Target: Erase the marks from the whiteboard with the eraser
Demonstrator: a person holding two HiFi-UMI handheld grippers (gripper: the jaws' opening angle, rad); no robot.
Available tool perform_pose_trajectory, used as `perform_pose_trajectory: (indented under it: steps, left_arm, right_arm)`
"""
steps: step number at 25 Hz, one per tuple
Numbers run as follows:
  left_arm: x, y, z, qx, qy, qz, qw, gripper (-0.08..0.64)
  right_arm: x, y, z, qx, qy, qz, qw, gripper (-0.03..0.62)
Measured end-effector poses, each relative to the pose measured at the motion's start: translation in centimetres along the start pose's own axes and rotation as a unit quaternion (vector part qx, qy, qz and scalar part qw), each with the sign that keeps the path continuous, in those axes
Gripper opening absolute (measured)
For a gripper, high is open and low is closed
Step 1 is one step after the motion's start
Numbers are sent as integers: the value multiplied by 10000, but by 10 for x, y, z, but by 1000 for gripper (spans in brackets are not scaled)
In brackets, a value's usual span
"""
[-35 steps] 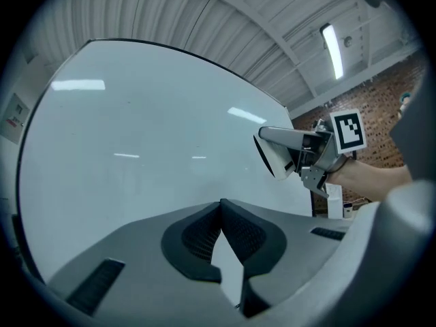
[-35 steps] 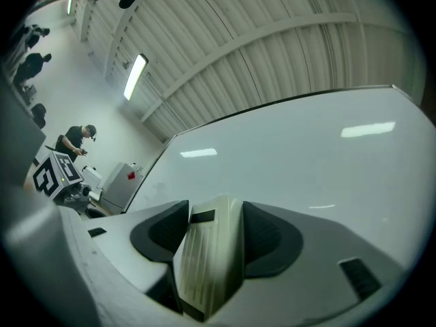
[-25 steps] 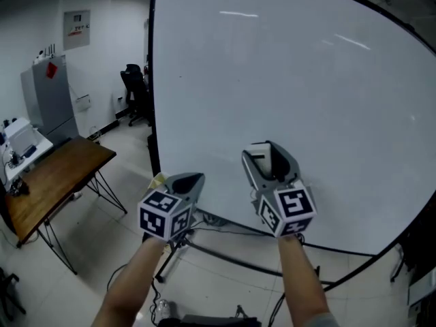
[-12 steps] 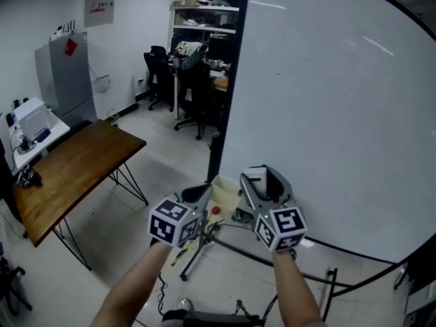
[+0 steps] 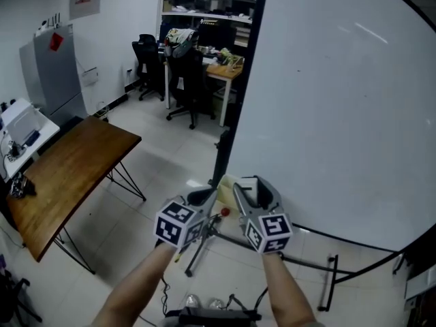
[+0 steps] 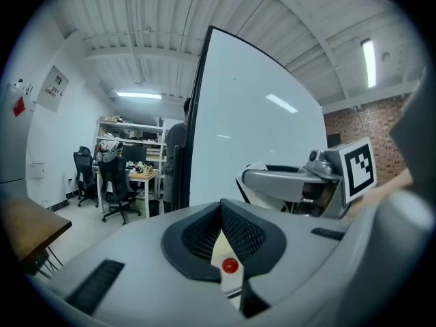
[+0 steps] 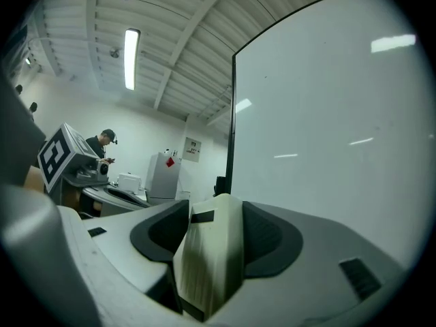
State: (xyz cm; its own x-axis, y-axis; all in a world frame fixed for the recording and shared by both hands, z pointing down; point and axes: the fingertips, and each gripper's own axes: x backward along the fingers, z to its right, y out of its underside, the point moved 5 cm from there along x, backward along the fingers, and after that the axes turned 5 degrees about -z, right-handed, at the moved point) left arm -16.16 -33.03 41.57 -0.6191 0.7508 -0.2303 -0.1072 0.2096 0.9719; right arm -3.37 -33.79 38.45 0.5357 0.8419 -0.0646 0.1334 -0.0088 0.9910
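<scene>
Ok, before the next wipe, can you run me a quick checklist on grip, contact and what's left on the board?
1. Eraser gripped: ok, the right gripper has its jaws shut on it.
2. Left gripper free: ok, jaws together, nothing between them.
3. Eraser against the whiteboard: not ok, it appears held off the surface, near the board's lower left edge.
4. Marks remaining: cannot tell; the board looks almost blank, with one tiny dark speck.
5. Path to the board: ok, nothing shows between eraser and surface.
</scene>
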Motion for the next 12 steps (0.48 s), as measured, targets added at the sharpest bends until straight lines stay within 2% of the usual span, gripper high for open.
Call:
perform_pose_trajectory:
  steps: [5, 12]
  left_arm:
    - [-1, 4, -5, 75, 10, -154, 9999, 3]
    - [-15, 10, -21, -125, 495, -261, 9984, 3]
  right_arm:
    - [-19, 24, -3, -2, 122, -157, 9998, 247]
    - [-45, 46, -3, 333, 739, -349, 9961, 247]
